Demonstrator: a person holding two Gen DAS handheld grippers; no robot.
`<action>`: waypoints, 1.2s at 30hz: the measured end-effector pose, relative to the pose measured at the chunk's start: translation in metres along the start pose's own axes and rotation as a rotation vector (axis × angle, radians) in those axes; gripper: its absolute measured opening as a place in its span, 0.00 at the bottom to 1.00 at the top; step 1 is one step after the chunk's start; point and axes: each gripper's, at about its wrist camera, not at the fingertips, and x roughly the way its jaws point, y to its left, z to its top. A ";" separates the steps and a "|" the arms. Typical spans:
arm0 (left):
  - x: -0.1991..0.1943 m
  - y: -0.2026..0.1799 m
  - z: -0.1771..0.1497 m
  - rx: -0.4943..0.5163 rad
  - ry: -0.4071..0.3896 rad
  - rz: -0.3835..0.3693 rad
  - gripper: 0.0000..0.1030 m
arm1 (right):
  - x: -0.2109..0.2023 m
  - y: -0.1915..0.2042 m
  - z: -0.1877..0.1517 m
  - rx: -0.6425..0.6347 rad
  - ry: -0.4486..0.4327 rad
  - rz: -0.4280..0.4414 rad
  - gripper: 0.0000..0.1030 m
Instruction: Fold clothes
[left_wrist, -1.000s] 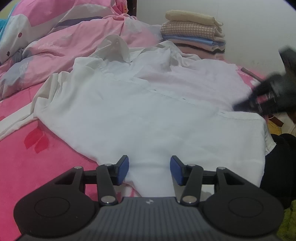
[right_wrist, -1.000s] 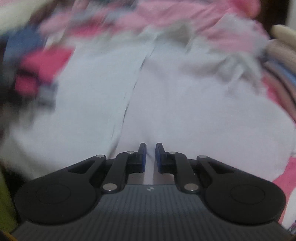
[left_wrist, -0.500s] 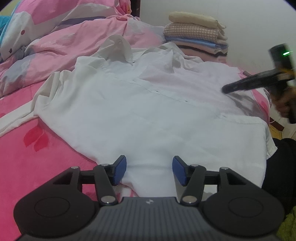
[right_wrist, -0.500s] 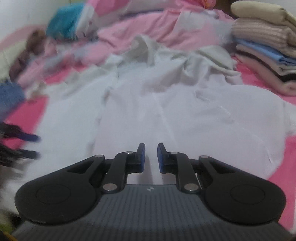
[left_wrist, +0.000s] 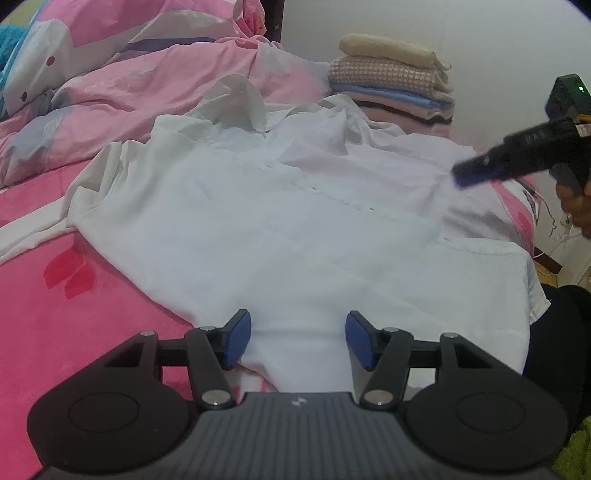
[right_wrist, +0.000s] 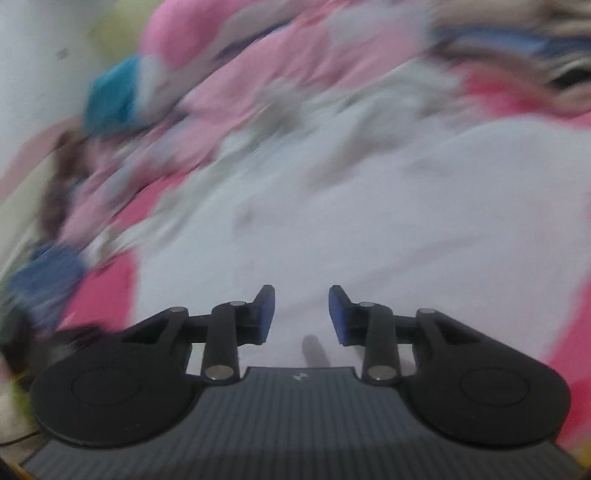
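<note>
hem of the thin white button-up shirt (left_wrist: 280, 236) sits between the left gripper's (left_wrist: 298, 339) wide-open, empty jaws at lower centre; right gripper (right_wrist: 301, 314) part-open, empty.

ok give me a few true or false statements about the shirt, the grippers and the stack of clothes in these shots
1. The white shirt lies spread out on the pink bedding. True.
2. The left gripper is shut on the shirt's hem. False: its jaws stand open, with the hem lying between them.
3. A stack of folded clothes sits beyond the shirt's collar, by the wall. True.
4. The right gripper is clamped on a sleeve. False: its jaws are apart with nothing between them, above the white fabric.
5. The top item of the stack is blue. False: it is cream; a checked piece lies under it.
</note>
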 end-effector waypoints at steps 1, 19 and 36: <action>0.000 0.001 0.000 -0.004 -0.004 0.004 0.57 | 0.010 0.009 -0.001 -0.023 0.030 0.007 0.30; 0.009 0.013 0.006 -0.049 -0.045 0.083 0.57 | 0.039 0.055 -0.012 -0.237 0.066 -0.051 0.01; -0.006 0.005 0.011 0.008 -0.047 0.088 0.57 | -0.015 0.023 -0.025 -0.158 -0.035 -0.049 0.33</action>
